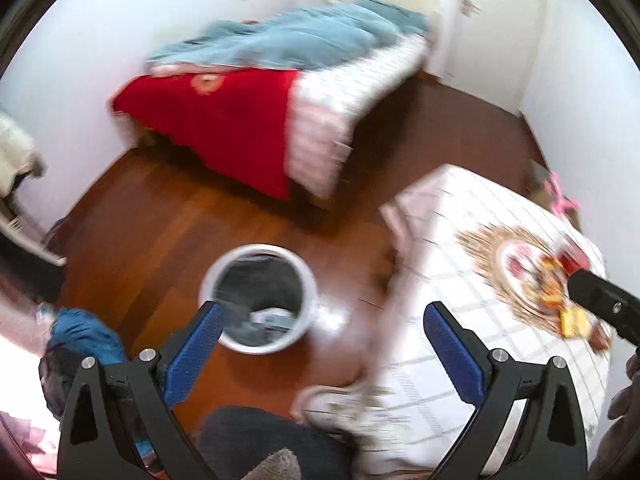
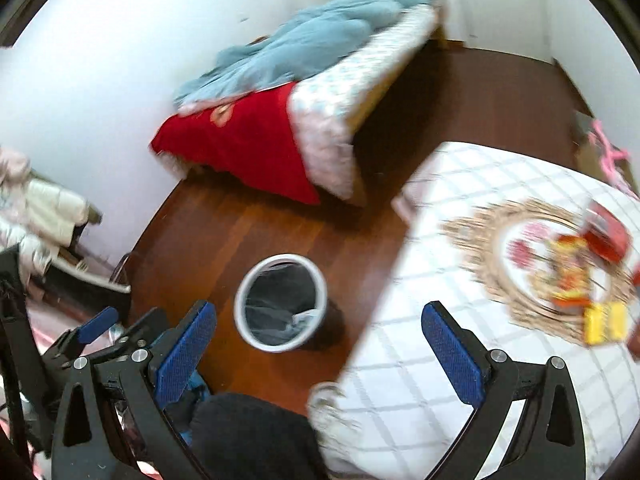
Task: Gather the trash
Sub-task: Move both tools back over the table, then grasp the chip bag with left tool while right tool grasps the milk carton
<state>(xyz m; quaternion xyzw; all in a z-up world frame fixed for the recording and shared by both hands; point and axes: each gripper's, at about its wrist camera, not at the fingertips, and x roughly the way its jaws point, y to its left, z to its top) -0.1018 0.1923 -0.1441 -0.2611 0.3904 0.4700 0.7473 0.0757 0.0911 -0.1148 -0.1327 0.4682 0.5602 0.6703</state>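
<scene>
A white round trash bin with a dark liner stands on the wooden floor; it also shows in the right wrist view. A pale scrap lies inside it. Colourful wrappers lie on the table's woven placemat, with a yellow packet beside them; the right wrist view shows the wrappers and the yellow packet. My left gripper is open and empty above the floor by the bin. My right gripper is open and empty over the table's edge.
A table with a white checked cloth fills the right. A bed with a red blanket and blue duvet stands against the far wall. Blue clothes lie at the left. A white shoe rests below.
</scene>
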